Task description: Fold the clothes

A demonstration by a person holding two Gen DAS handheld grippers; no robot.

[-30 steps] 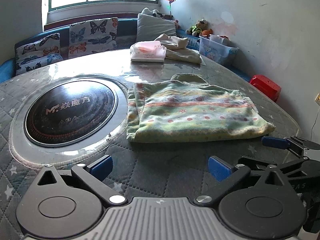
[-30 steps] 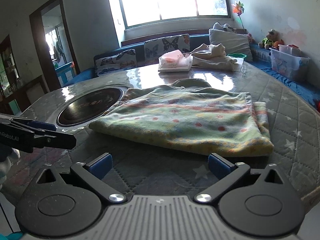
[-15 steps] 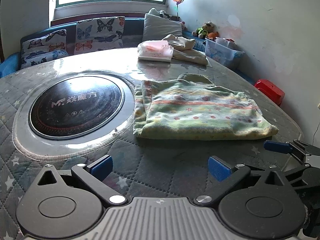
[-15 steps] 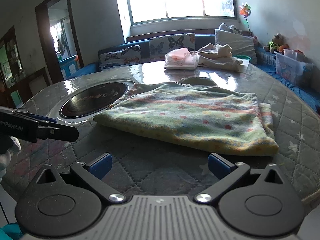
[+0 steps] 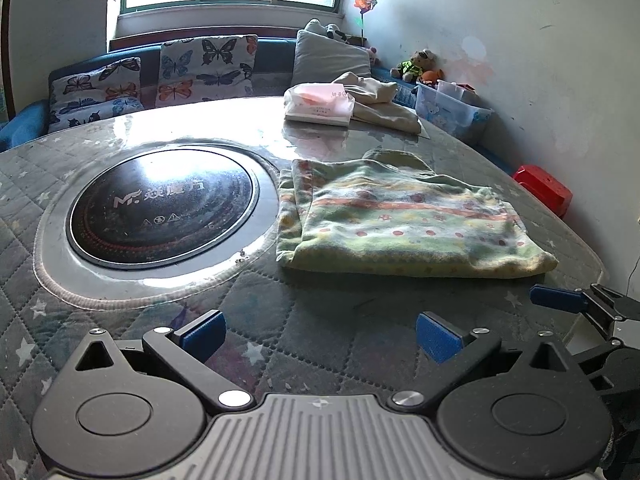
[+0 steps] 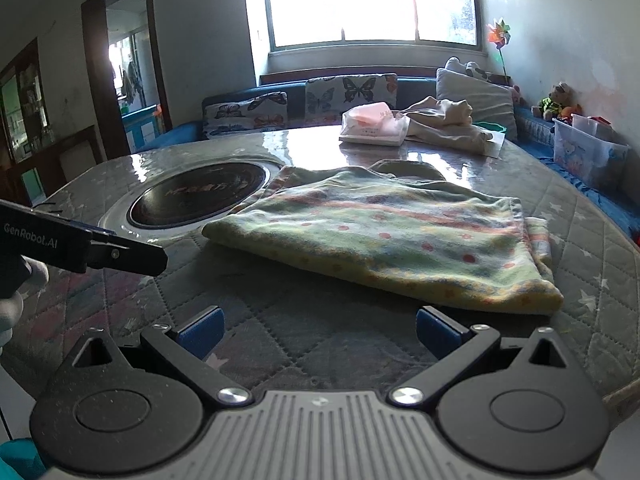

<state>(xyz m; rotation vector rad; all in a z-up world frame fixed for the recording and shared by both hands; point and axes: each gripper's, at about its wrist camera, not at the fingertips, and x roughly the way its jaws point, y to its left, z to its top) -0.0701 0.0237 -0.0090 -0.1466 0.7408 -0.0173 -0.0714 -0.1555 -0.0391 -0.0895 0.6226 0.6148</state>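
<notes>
Fleecy striped folded garment (image 5: 404,224), quilted table (image 5: 320,320), glossy round cooktop (image 5: 160,208)

Two butterfly cushions (image 5: 208,65) – one folded garment (image 5: 404,220) – one hotplate (image 5: 162,208) – two tongs (image 5: 320,332).

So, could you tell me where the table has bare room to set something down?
Free: the quilted strip between both grippers and the folded green striped garment. The black round cooktop is bare too. Crowded: the far edge, with the pink tissue pack and beige cloth.

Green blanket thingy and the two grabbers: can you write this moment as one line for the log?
stage: folded green garment lies flat on table | left gripper: open, empty | right gripper: open, empty | neither touches cloth
</notes>
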